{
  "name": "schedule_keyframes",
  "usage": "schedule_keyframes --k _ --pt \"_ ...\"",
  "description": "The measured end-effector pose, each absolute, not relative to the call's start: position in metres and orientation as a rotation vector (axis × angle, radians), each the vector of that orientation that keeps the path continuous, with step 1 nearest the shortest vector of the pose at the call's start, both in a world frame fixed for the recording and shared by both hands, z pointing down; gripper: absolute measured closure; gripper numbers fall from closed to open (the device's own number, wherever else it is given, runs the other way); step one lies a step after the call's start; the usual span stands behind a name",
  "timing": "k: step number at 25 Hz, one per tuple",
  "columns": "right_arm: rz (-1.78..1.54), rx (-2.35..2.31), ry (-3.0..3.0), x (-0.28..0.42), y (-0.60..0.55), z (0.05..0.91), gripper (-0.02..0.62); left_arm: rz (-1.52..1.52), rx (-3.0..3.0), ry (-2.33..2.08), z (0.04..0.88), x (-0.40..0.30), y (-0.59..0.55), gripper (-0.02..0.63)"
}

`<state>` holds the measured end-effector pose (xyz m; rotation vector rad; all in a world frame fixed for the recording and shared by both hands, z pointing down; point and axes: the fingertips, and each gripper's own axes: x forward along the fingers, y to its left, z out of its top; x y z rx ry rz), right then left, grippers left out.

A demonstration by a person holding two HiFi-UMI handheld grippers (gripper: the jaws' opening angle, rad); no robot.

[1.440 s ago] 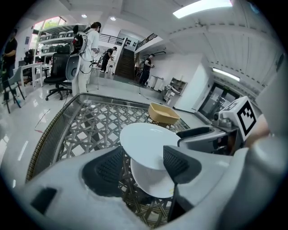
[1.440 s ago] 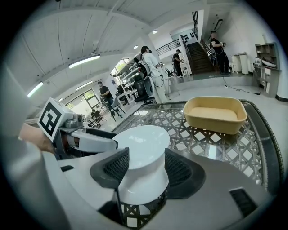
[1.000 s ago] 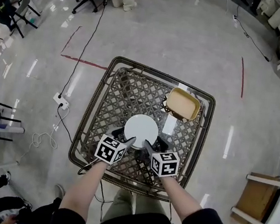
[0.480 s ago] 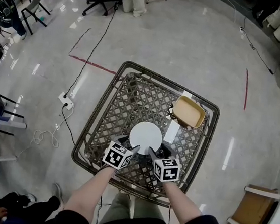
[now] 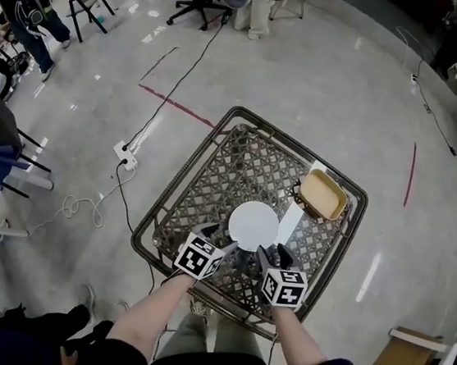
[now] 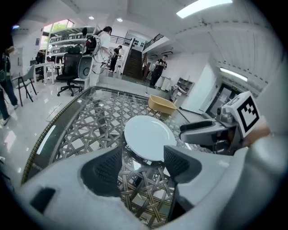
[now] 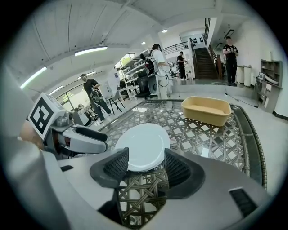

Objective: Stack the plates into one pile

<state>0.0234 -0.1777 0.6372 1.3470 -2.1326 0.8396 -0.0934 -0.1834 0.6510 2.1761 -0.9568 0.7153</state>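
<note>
A round white plate point(image 5: 254, 225) lies near the middle of the wicker-and-glass table point(image 5: 168, 203). I cannot tell whether more plates lie under it. My left gripper point(image 5: 220, 238) hovers just short of its near left rim and my right gripper point(image 5: 273, 256) just short of its near right rim. In the left gripper view the plate point(image 6: 148, 137) sits beyond the open, empty left gripper point(image 6: 143, 161), with the right gripper point(image 6: 202, 132) alongside. The right gripper view shows the plate point(image 7: 143, 146) just past the open, empty right gripper point(image 7: 146, 165).
A yellow rectangular dish point(image 5: 323, 194) stands at the table's far right corner, with a white strip point(image 5: 290, 222) on the glass beside the plate. Office chairs, people, a power strip and cables are on the floor around the table.
The head view has swung, so the table sits lower and further right in the picture. Both grippers keep about the same place at the plate's near rim, still open.
</note>
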Motion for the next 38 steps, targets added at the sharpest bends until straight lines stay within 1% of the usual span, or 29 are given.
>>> schedule_keyframes --k 11,18,22,25,31,38 --pt "0.821 1.405 -2.214 0.006 -0.13 0.603 0.36 0.577 2.237 -1.051 0.608 -0.117 -0.126 0.321" --pt "0.785 1.431 -2.279 -0.005 -0.095 0.574 0.371 0.488 2.329 -1.073 0.568 -0.12 -0.084 0.324" --pt "0.768 1.453 -2.315 -0.009 -0.072 0.561 0.379 0.459 2.396 -1.106 0.546 -0.125 -0.061 0.377" --pt "0.748 1.459 -2.341 -0.013 -0.055 0.548 0.391 0.436 2.441 -1.13 0.53 -0.129 -0.044 0.44" --pt "0.699 1.431 -2.428 -0.02 -0.021 0.51 0.45 0.374 2.492 -1.198 0.493 -0.134 -0.013 0.561" --pt "0.627 1.32 -2.523 -0.031 0.019 0.481 0.557 0.304 2.476 -1.303 0.466 -0.139 0.032 0.58"
